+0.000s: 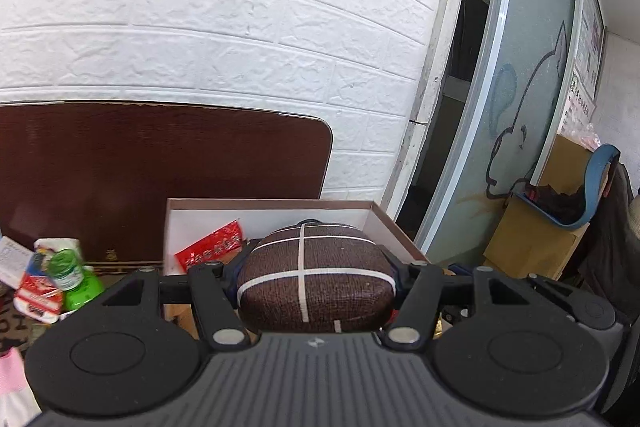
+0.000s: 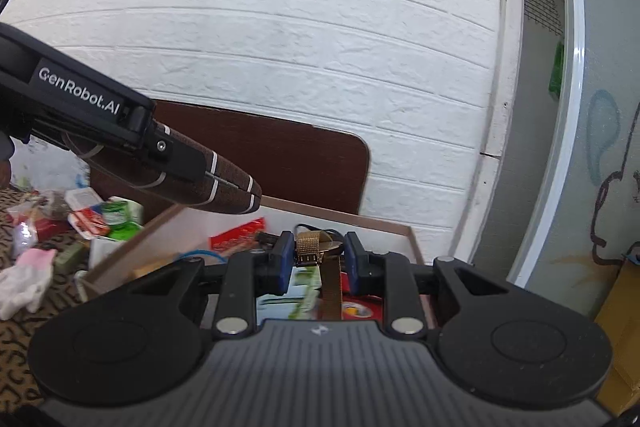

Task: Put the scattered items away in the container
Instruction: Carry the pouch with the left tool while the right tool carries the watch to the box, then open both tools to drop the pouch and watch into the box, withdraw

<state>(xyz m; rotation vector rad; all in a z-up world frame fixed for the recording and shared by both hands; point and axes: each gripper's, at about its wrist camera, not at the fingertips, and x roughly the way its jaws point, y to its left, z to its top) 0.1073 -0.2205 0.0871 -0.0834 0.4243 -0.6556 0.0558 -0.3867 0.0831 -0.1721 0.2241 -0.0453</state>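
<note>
Pink glove (image 1: 10, 373) cut off at edge

The open box (image 2: 408, 233) takes entry only from above, and much of its floor is covered: a red packet (image 1: 212, 245) at the far left, a cable and cartons nearer. The left gripper (image 1: 316, 275), carrying a brown case (image 1: 316, 279), hangs over the box's left side; the right gripper (image 2: 316, 259), with a gold watch (image 2: 310, 247), fills the middle. Left of the box, a green bottle (image 1: 74, 279), packets and a glove (image 2: 24, 277) crowd the patterned surface.
</note>
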